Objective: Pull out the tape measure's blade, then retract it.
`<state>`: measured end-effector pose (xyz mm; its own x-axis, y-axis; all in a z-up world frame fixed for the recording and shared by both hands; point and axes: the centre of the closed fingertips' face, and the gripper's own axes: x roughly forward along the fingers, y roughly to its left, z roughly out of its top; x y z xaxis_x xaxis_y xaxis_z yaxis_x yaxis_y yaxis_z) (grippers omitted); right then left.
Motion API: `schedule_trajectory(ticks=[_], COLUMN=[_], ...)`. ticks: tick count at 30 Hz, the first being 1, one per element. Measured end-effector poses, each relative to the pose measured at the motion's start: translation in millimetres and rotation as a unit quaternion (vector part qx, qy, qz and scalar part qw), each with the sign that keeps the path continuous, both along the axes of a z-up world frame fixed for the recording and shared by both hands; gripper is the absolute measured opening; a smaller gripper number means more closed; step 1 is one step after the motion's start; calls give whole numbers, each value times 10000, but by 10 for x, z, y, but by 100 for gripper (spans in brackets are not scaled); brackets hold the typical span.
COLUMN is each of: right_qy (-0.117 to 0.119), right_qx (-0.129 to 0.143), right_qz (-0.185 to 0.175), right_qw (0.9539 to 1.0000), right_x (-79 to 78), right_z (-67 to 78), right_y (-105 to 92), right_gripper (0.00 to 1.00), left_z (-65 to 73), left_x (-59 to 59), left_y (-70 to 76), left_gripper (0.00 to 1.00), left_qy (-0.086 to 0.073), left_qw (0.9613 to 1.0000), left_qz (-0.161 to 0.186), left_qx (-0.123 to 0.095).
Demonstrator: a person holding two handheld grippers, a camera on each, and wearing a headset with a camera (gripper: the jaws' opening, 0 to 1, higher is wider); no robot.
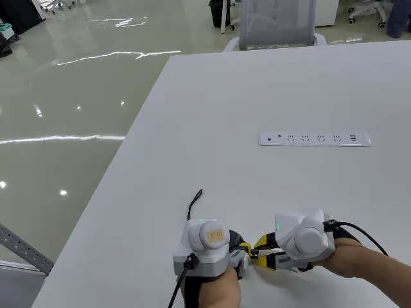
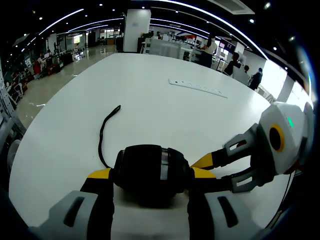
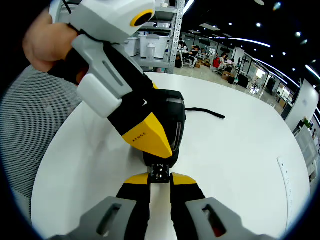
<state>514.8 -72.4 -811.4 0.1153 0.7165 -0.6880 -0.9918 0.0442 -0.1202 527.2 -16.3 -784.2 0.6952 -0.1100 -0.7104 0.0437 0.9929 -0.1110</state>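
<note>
The word XENSE is printed on a yellow tip of the left claw (image 2: 150, 175), readable in the right gripper view. A sticker (image 1: 214, 235) on top of that gripper carries an orange scrawl too small to read. The left claw is closed around the black tape measure (image 3: 171, 122), gripping its case on both sides. The right claw (image 3: 160, 181) is nearly closed, pinching the blade's metal end (image 3: 159, 172) at the case's mouth. The tape measure sits on a white tabletop (image 1: 257, 96), its black strap (image 1: 195, 200) lying beside it. Well beyond the tape measure lies a white power strip (image 1: 314, 138); farther still, a chair (image 1: 276, 25) and glossy pale floor (image 1: 64, 96).
</note>
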Motion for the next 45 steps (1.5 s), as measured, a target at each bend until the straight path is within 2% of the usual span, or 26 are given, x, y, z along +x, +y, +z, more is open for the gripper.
schedule_trajectory(ticks=[14,27,35,40,42,45], right_qy=[-71,-96,-7,70,79,85], right_qx=[3,-12,13,26,1,-41], right_qz=[13,-50,-144,-230,-265,-244], right_qw=[10000,9999,9999,9997,9996,9997], right_x=[25,28,46,53,67,46], right_z=[-4,-19,-19,-19,-27,-36], right_y=[121,126,123,119,109,92], right_gripper=[14,14,15,16,18,22], left_z=[5,-9,5,-5,-13,-17], left_x=[0,6,22,28,27,24], left_y=[27,39,34,28,24,8], left_gripper=[56,57,59,60,61,62], left_qy=[18,8,-36,24,46,39], left_qw=[10000,9999,9997,9999,10000,9999], left_qz=[57,116,207,81,-45,-105], left_qx=[-60,-67,-97,-97,-31,-45])
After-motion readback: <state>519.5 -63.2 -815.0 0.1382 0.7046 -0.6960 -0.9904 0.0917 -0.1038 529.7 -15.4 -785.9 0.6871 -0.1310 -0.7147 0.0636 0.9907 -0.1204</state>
